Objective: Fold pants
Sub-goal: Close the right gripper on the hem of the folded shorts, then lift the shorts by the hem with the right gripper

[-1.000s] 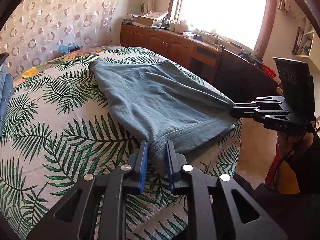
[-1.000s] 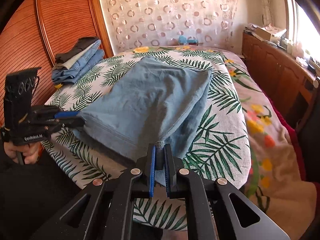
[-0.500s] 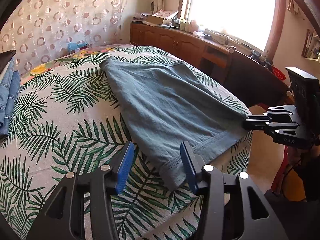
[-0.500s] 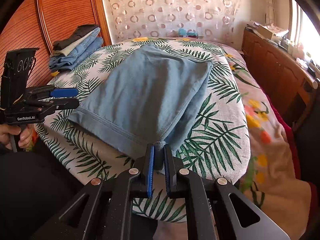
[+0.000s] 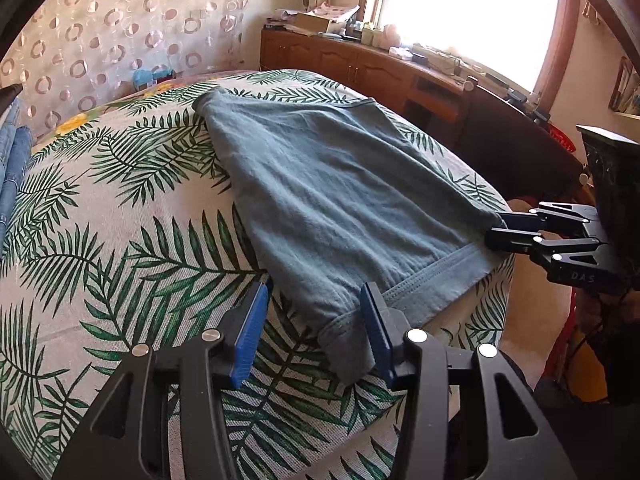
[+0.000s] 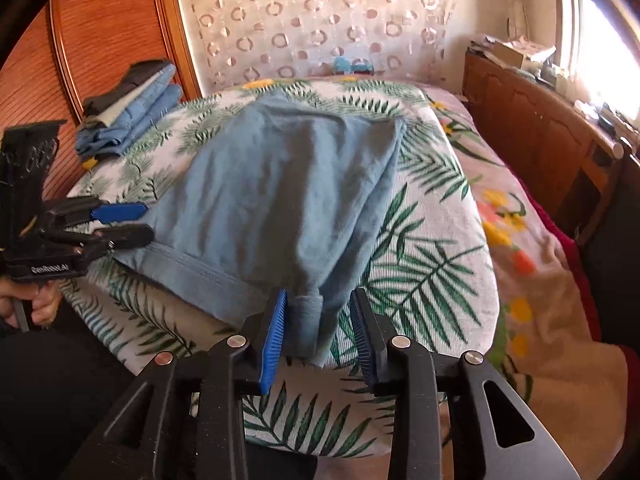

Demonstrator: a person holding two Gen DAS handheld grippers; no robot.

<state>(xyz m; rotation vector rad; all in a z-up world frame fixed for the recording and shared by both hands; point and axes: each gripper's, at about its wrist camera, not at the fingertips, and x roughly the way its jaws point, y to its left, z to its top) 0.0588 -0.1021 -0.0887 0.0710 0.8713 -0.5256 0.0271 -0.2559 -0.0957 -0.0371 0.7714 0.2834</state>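
Blue-grey pants [image 5: 328,200] lie folded flat on the leaf-print bed [image 5: 120,240], hem edge at the near side; they also show in the right wrist view [image 6: 280,184]. My left gripper [image 5: 312,332] is open, its blue pads on either side of the near-left hem corner, not gripping. My right gripper [image 6: 318,332] is open around the near-right hem corner [image 6: 306,320], which hangs loose over the bed edge. The left gripper shows in the right wrist view [image 6: 128,224], the right one in the left wrist view [image 5: 496,228].
A stack of folded jeans [image 6: 128,116] lies at the bed's far left by a wooden wardrobe [image 6: 104,32]. A wooden dresser [image 5: 360,64] with clutter stands under the window. A floral blanket [image 6: 532,264] drapes the bed's right side.
Both grippers let go of the hem corners: the left opened first, then the right. The pants now rest flat on the bed.
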